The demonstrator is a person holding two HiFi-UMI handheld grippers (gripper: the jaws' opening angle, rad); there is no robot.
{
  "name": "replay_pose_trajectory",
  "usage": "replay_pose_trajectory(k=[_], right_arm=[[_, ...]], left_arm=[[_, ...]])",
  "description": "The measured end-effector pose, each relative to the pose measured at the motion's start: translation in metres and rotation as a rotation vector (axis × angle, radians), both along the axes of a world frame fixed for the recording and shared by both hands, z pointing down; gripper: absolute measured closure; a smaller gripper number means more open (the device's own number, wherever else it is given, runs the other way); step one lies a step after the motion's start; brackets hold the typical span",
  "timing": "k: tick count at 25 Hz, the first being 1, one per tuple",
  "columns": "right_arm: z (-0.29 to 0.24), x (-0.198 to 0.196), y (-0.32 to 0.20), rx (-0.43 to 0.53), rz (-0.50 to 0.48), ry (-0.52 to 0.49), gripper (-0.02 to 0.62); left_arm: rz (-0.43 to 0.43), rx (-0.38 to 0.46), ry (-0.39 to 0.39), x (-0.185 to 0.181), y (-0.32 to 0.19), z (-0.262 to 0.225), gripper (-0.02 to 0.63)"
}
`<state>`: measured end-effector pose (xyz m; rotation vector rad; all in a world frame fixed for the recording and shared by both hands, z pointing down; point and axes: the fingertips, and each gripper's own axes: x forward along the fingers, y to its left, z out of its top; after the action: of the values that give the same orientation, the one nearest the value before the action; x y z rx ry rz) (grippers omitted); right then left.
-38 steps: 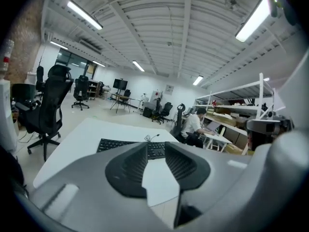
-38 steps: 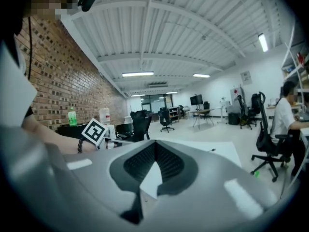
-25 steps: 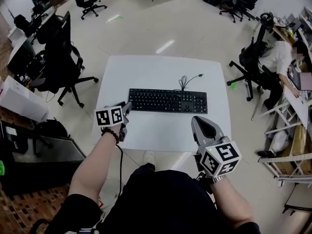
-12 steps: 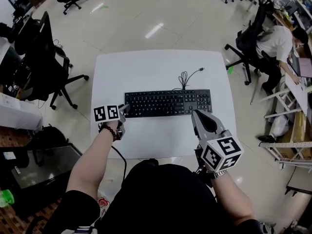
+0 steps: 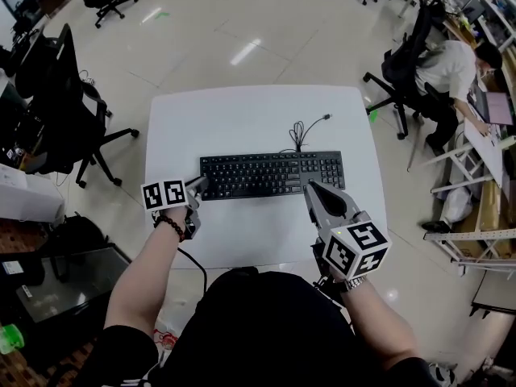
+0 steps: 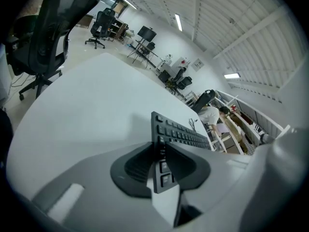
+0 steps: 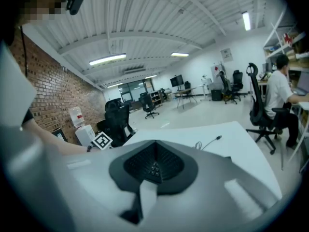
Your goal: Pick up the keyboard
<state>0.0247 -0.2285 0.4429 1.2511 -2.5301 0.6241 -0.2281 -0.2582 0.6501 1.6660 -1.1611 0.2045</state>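
Note:
A black keyboard (image 5: 270,175) lies across the middle of the white table (image 5: 242,115), its cable (image 5: 302,127) coiled behind it. My left gripper (image 5: 201,185) is at the keyboard's left end. In the left gripper view that end (image 6: 181,134) stands between the closing jaws (image 6: 161,156), and both pads look to touch it. My right gripper (image 5: 309,185) is shut and empty, its tip at the keyboard's front edge near the right end. In the right gripper view a few keys show just past the closed tips (image 7: 154,167).
Black office chairs (image 5: 56,95) stand left of the table. A seated person (image 5: 451,71) works at a desk on the right, with another chair (image 5: 399,67) between that desk and the table. Shelving (image 5: 476,248) runs along the right side. The table's near edge is just in front of me.
Both grippers have come down and forward to the keyboard. The left one now straddles its left end and the right tip has reached its front edge.

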Motion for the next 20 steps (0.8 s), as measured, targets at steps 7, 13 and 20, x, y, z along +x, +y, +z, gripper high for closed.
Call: replay_pose_trajectory(k=[7, 13, 20], right_arm=[[0.009, 0.000, 0.000, -0.045, 0.012, -0.035, 0.594], [0.050, 0.017, -0.003, -0.209, 0.119, -0.173, 0.592], [0.158, 0.045, 0.003, -0.602, 0.363, -0.547, 0.409]], left_arm=[[-0.014, 0.028, 0.015, 0.004, 0.010, -0.032, 0.528], [-0.001, 0.053, 0.013, 0.008, 0.011, -0.055, 0.534], [0.012, 0.054, -0.011, 0.011, 0.011, -0.067, 0.534]])
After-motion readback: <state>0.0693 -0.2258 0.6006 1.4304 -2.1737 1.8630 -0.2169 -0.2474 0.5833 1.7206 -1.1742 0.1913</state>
